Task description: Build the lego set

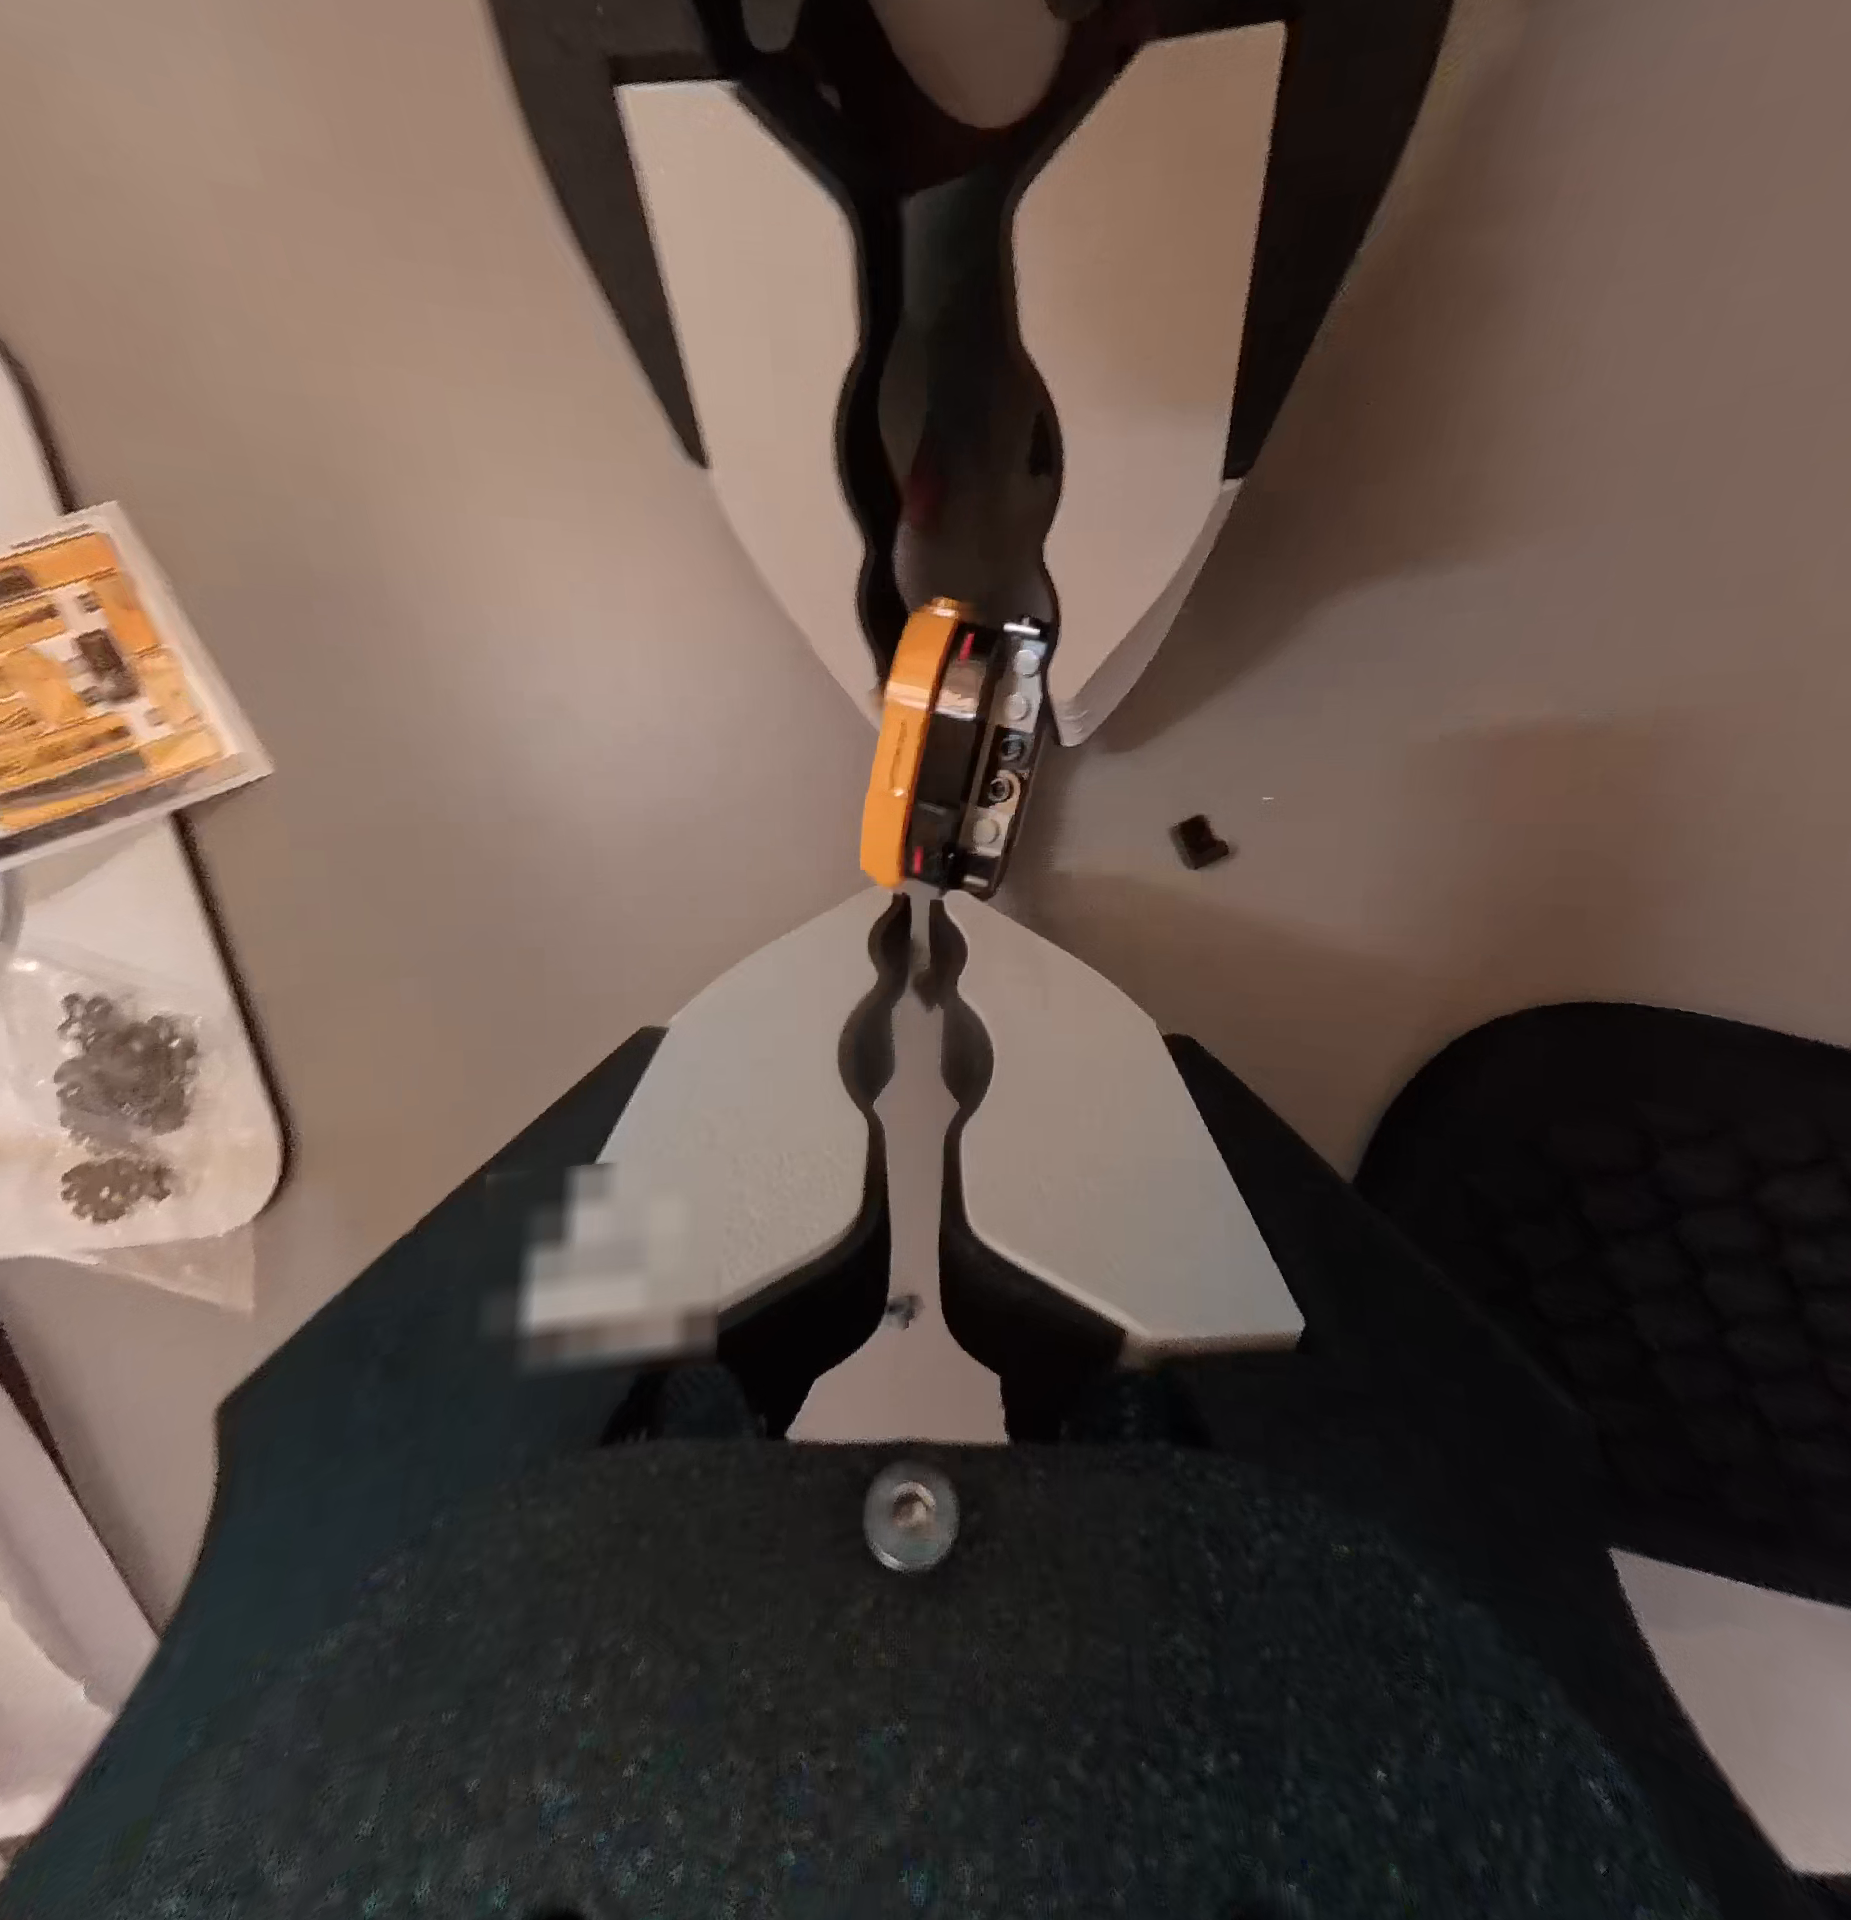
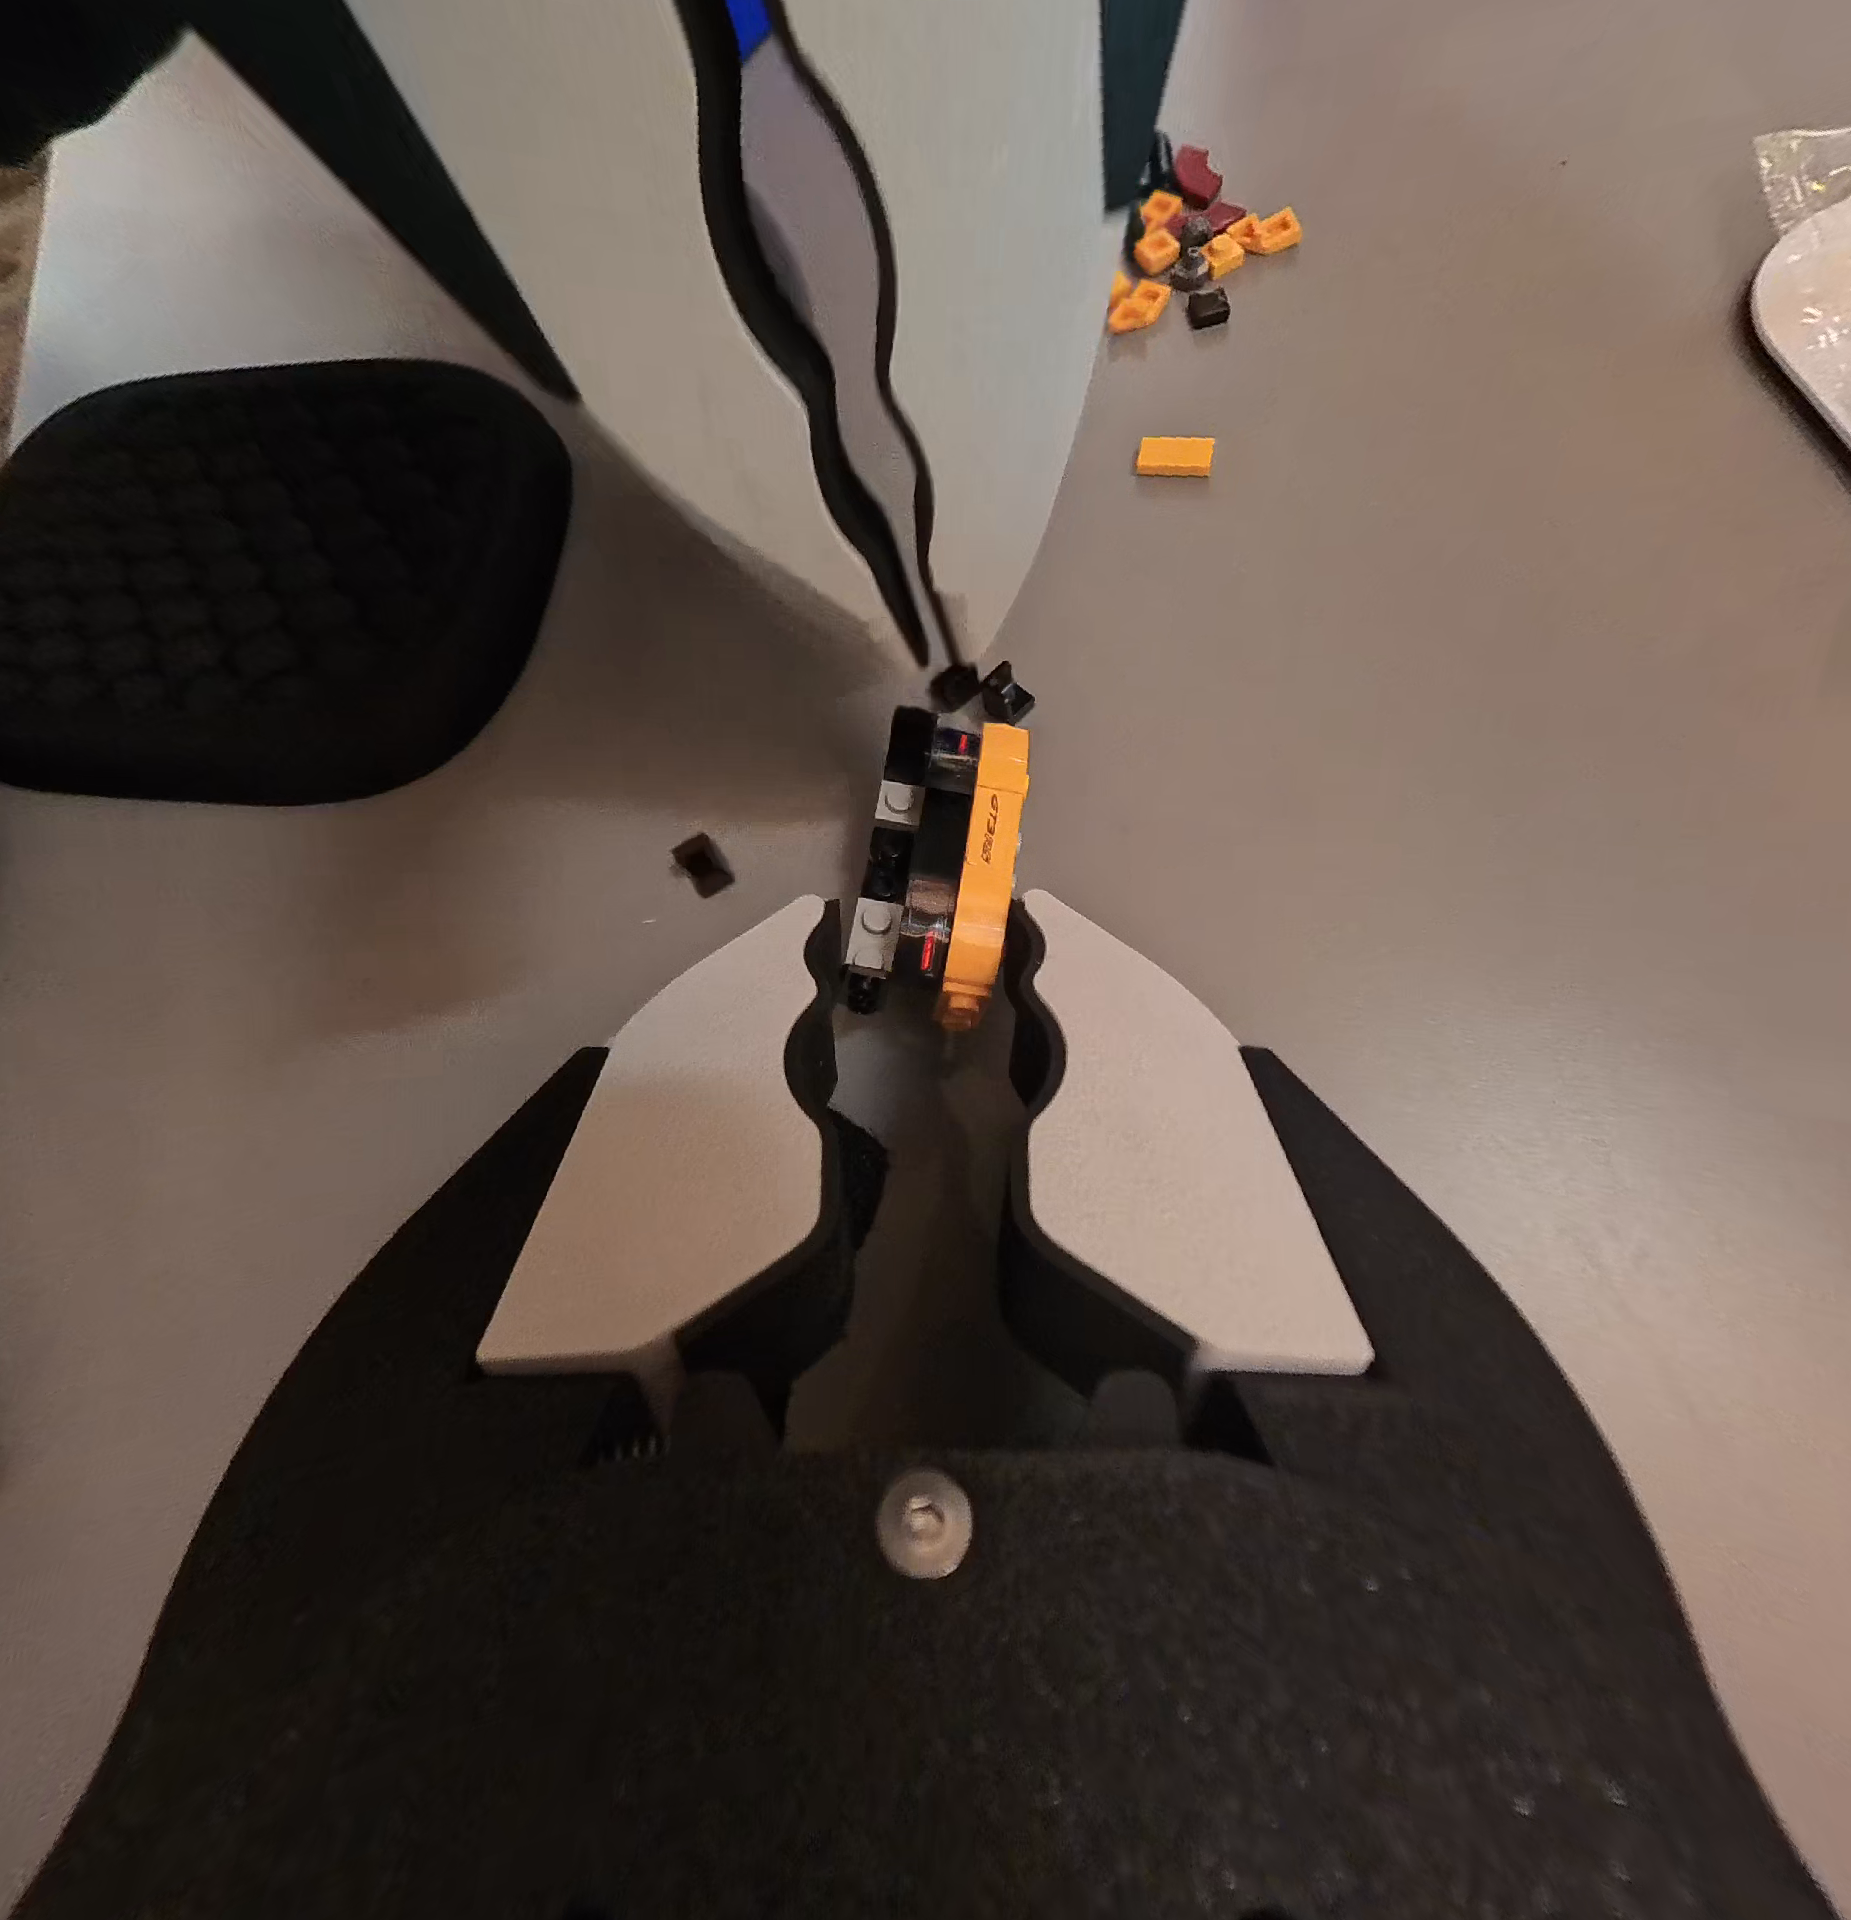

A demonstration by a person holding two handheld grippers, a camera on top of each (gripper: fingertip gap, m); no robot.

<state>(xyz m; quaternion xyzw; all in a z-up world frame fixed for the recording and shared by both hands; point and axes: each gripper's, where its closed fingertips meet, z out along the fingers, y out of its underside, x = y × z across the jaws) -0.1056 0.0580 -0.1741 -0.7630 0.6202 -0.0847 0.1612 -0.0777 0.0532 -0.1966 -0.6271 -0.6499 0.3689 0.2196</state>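
Observation:
A small Lego assembly [image 2: 936, 852] with an orange curved side, a black middle and grey plates is held above the grey table [image 2: 1420, 831]. My right gripper [image 2: 926, 935] is shut on its near end. In the left wrist view the assembly [image 1: 947, 748] hangs from the right gripper [image 1: 968, 686], which reaches in from the top. My left gripper [image 1: 916, 914] is nearly closed, its tips at the assembly's other end. The right wrist view shows the left gripper [image 2: 936, 660] pinching a small black piece [image 2: 952, 686], with a second black piece [image 2: 1009, 691] beside it.
A loose black piece [image 2: 703, 862] lies on the table left of the assembly. A pile of orange, dark red and black pieces [image 2: 1201, 249] and an orange plate [image 2: 1173, 457] lie farther back. A black mesh pad [image 2: 256, 582] is at left. A white tray [image 1: 225, 935] holds a printed sheet [image 1: 79, 686] and a parts bag [image 1: 121, 1091]. Across from one pair of fingers to the other is roughly 4 cm.

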